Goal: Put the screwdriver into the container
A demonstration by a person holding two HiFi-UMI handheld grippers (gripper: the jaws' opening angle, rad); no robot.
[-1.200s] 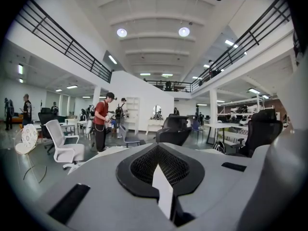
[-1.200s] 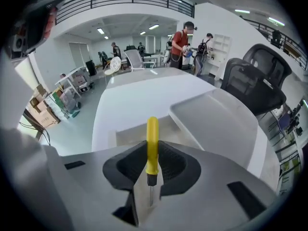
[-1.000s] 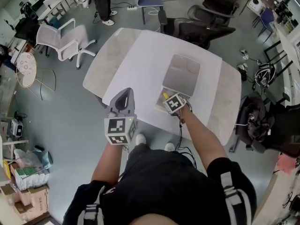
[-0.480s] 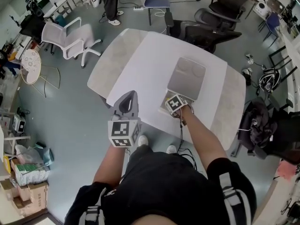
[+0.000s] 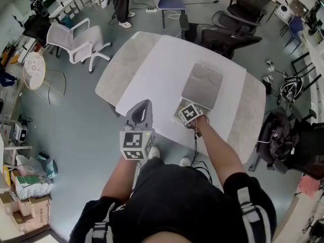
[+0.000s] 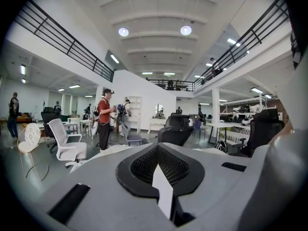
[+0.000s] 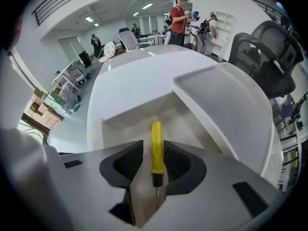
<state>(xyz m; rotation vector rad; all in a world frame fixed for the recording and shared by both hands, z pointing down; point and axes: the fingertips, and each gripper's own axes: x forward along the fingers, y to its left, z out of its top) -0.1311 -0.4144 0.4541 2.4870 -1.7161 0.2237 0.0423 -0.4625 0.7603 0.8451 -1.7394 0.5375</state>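
The screwdriver has a yellow handle and a thin metal shaft. My right gripper is shut on it, handle pointing forward over the open white container. From the head view that gripper hangs over the container at the table's near edge and hides the screwdriver. The container's lid lies flat just beyond it, and its edge shows at the right. My left gripper is shut on nothing, raised off the table's near left edge. It points level into the room.
The white table carries only the container and lid. Black office chairs stand at its far side and a white chair to the left. A person stands across the room. A bag lies to the right.
My right gripper moved forward over the container, and the yellow handle seen a second ago is now hidden beneath it. The left gripper drifted slightly right.
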